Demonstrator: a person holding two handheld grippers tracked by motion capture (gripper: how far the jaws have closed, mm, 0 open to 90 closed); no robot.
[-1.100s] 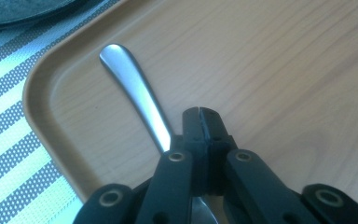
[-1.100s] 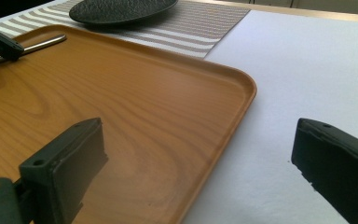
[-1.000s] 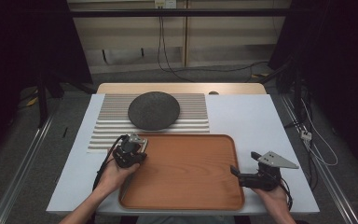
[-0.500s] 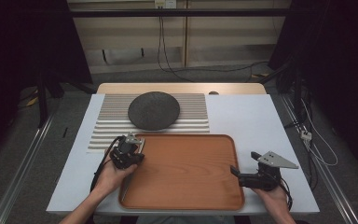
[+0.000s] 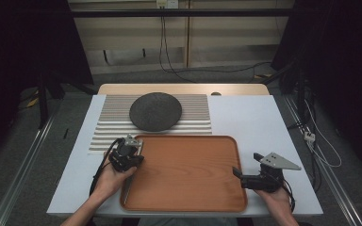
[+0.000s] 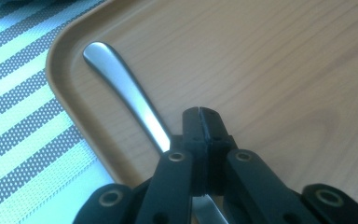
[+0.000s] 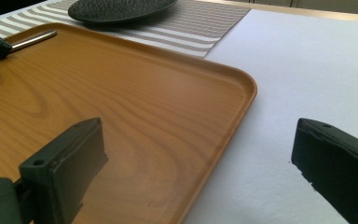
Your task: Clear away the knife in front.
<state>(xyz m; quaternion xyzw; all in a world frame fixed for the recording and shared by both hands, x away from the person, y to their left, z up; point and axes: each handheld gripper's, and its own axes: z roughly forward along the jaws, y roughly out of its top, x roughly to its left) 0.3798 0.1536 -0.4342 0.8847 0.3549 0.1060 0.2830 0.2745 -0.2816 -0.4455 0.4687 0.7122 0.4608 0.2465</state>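
A brown wooden tray (image 5: 184,137) lies at the table's near middle. A metal utensil (image 6: 121,88) rests inside it along the left rim, its rounded handle end pointing to the tray's far left corner. My left gripper (image 5: 131,149) is over that rim with its jaws shut tip to tip (image 6: 200,114). The handle runs underneath them, and nothing shows between them. My right gripper (image 5: 236,173) is at the tray's right edge. It is open wide (image 7: 198,140), one jaw over the tray and the other over the white table. A dark round plate (image 5: 155,111) sits behind the tray.
The plate rests on a grey and white striped mat (image 5: 108,129) at the back left. White tabletop (image 5: 254,122) stretches to the right of the mat and tray. The tray's raised rim (image 7: 242,93) runs between my right jaws.
My left gripper has drifted slightly left along the tray's rim. The right gripper has stayed where it was.
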